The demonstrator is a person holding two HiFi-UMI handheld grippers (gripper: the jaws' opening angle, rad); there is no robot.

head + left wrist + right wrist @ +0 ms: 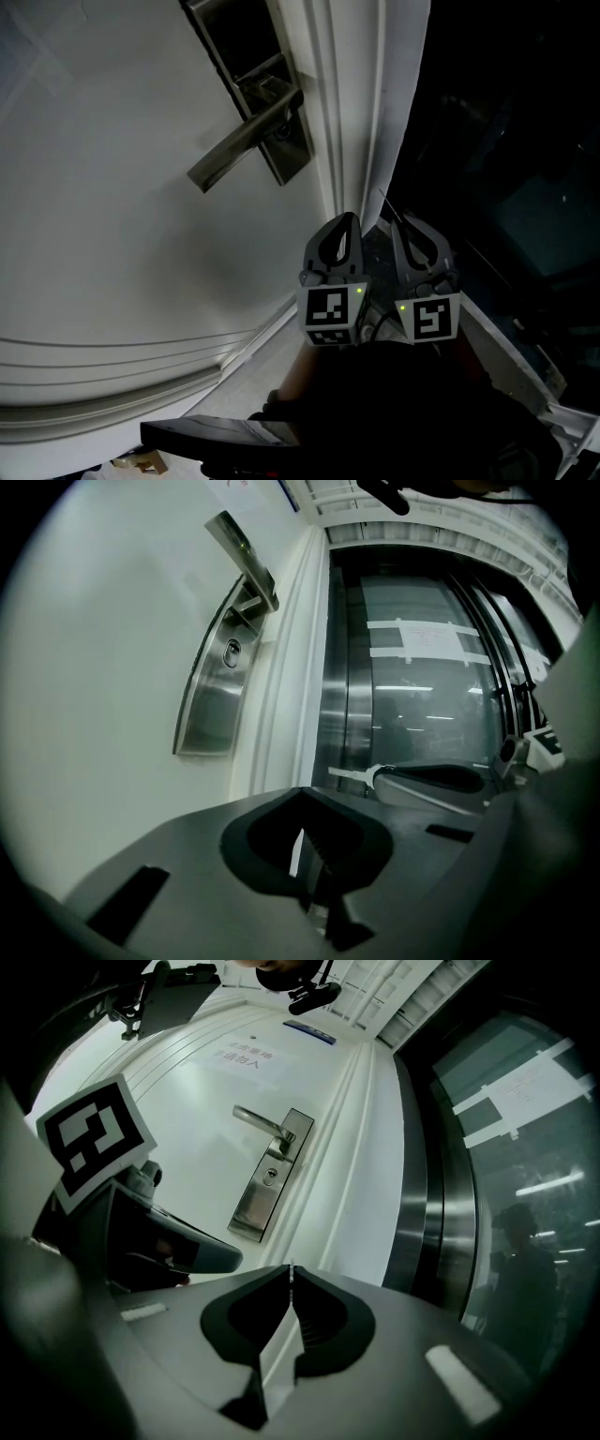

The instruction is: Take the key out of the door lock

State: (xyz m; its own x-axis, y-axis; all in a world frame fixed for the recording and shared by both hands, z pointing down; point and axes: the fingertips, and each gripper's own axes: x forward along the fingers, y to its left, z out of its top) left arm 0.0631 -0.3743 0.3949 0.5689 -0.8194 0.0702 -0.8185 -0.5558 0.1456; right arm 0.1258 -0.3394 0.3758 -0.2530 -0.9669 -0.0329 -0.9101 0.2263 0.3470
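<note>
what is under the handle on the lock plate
A round keyhole sits just below the handle on the steel plate. No key shows sticking out of it. Its inside is too small to make out.

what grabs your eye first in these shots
The metal lever handle on its long lock plate stands out against the white door, near the door's edge. Lower in the head view the left gripper and right gripper sit side by side, both shut on nothing. Beside the door frame, a dark glass panel carries pale tape strips.
</note>
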